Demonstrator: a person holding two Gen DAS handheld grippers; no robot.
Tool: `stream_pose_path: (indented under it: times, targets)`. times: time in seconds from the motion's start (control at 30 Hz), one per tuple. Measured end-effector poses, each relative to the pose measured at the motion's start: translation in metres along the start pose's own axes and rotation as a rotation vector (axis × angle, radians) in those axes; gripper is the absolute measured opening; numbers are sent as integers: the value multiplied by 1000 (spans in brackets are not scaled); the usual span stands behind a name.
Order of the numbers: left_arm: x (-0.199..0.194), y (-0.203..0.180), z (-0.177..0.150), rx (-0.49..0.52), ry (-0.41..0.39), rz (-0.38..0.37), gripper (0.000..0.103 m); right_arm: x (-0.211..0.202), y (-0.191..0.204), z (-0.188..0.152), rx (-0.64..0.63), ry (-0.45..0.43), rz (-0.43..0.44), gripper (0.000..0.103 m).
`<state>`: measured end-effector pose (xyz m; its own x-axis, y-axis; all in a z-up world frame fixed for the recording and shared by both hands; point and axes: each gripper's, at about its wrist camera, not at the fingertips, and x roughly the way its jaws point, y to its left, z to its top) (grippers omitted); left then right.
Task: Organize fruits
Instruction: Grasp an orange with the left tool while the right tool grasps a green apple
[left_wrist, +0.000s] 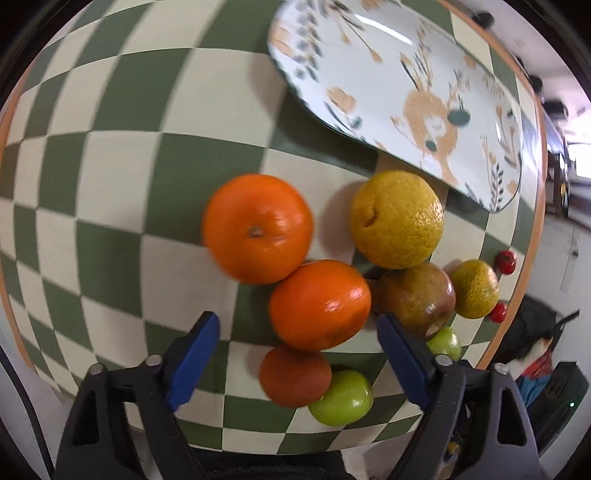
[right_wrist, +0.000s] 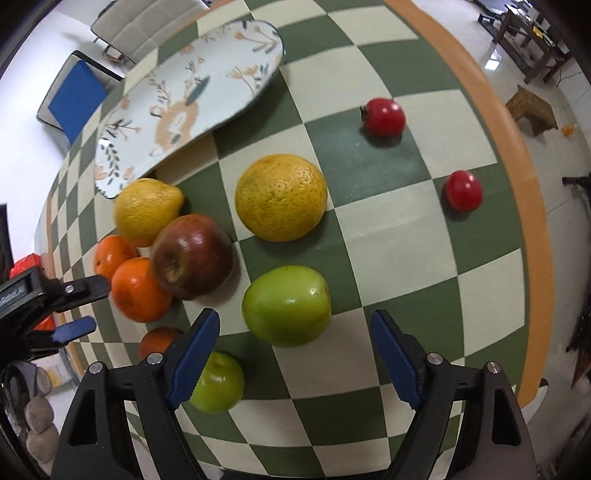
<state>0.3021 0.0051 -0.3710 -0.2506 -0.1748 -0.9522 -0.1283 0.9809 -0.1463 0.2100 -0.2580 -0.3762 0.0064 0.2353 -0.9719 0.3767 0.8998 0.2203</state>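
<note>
Fruit lies loose on a green and cream checked table. In the left wrist view my left gripper (left_wrist: 297, 326) is open above an orange (left_wrist: 319, 304), with another orange (left_wrist: 258, 228), a yellow citrus (left_wrist: 397, 218), a brown-red apple (left_wrist: 417, 295) and a darker orange (left_wrist: 294, 374) around it. In the right wrist view my right gripper (right_wrist: 295, 328) is open just above a green apple (right_wrist: 287, 305). A second green apple (right_wrist: 218, 382), a yellow citrus (right_wrist: 281, 197), a red apple (right_wrist: 192, 256) and two red tomatoes (right_wrist: 384, 117) (right_wrist: 463, 191) lie nearby. The left gripper (right_wrist: 83, 306) shows at the left edge.
A long floral plate (left_wrist: 399, 92) lies empty at the far side of the table, also in the right wrist view (right_wrist: 192, 99). The orange table edge (right_wrist: 517, 166) runs along the right. Chairs (right_wrist: 79, 92) stand beyond the plate.
</note>
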Motion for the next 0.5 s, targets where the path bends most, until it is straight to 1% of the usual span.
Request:
stream_pose_path:
  times: [0.03, 0.07, 0.17, 0.2, 0.23, 0.3, 0.33, 0.4, 0.47, 0.5]
  targets:
    - [4, -5, 0, 15, 6, 2, 79, 4, 0, 1, 1, 10, 2, 78]
    - [7, -10, 1, 29, 10, 5, 78, 9, 0, 1, 4, 20, 5, 76]
    - [16, -20, 3, 55, 10, 8, 73, 20, 0, 2, 19, 44, 20, 75]
    - [21, -23, 4, 69, 7, 16, 66, 24, 0, 3, 20, 50, 25, 75]
    - [23, -25, 5, 75, 8, 14, 63, 27, 0, 3, 21, 58, 22, 74]
    - [28, -32, 6, 88, -1, 15, 63, 38, 2, 5, 15, 92, 18, 74]
    - [29, -36, 6, 100, -12, 18, 63, 44, 3, 6, 20, 102, 17, 71]
    - [32, -36, 5, 111, -23, 19, 63, 52, 4, 7, 24, 103, 14, 68]
    - [34, -38, 7, 130, -34, 31, 63, 56, 12, 11, 13, 81, 3, 64]
    - [36, -39, 8, 135, -36, 34, 63, 57, 14, 11, 4, 75, -8, 64]
